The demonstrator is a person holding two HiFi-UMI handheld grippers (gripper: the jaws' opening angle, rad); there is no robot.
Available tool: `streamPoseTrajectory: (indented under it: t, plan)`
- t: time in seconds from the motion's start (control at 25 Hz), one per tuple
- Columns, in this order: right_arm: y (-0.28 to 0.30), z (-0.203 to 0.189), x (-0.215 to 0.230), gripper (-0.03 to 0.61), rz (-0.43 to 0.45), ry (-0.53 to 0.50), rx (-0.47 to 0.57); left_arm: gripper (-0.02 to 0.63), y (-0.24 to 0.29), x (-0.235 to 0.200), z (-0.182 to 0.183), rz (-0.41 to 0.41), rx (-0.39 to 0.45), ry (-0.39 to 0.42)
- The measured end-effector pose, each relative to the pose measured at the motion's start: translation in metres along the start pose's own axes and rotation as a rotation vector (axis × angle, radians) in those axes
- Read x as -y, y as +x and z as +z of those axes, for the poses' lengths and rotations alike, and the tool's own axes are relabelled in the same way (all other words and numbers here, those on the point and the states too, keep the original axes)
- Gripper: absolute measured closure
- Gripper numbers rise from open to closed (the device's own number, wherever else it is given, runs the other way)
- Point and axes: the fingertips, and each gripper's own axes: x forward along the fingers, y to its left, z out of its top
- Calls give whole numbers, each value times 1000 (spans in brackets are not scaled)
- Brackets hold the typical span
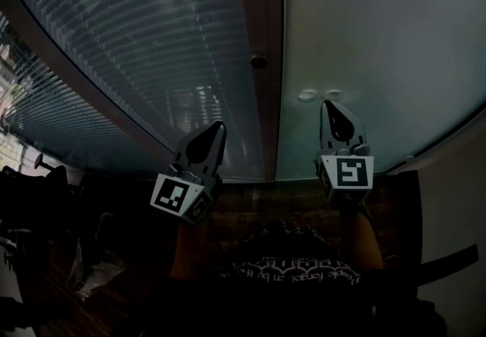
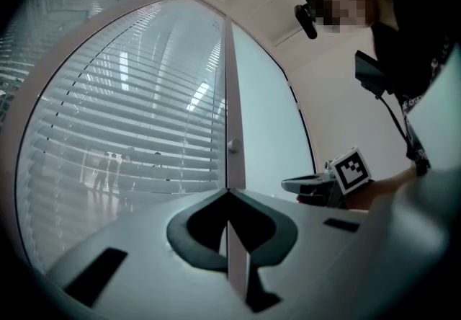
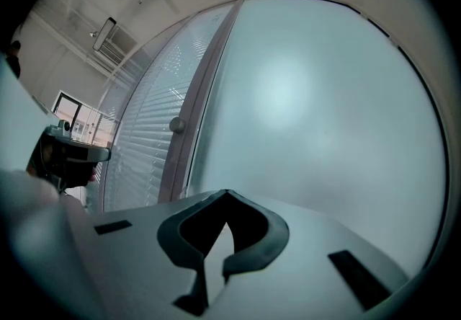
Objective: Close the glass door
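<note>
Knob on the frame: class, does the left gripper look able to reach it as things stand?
Probably yes: the knob sits ahead of the shut, empty left gripper, with nothing between them.

Dim floor clutter (image 1: 95, 271), perhaps bags

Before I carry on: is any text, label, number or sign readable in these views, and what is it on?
No text can be read.
Clothing: a row of white letters, upside down, too blurred to read.
Left gripper: black-and-white square marker on its cube, a pattern, no letters.
Right gripper: the same kind of marker, no letters.
Frosted glass and blinds: no labels show.
</note>
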Motion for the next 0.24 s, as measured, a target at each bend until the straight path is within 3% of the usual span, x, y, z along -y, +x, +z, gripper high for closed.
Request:
streamPoseTrajectory:
  t: [0.24]
  plan:
    - [3,-5,2,577,-3,1,-10,612,1,-2,-1,2,-1,2]
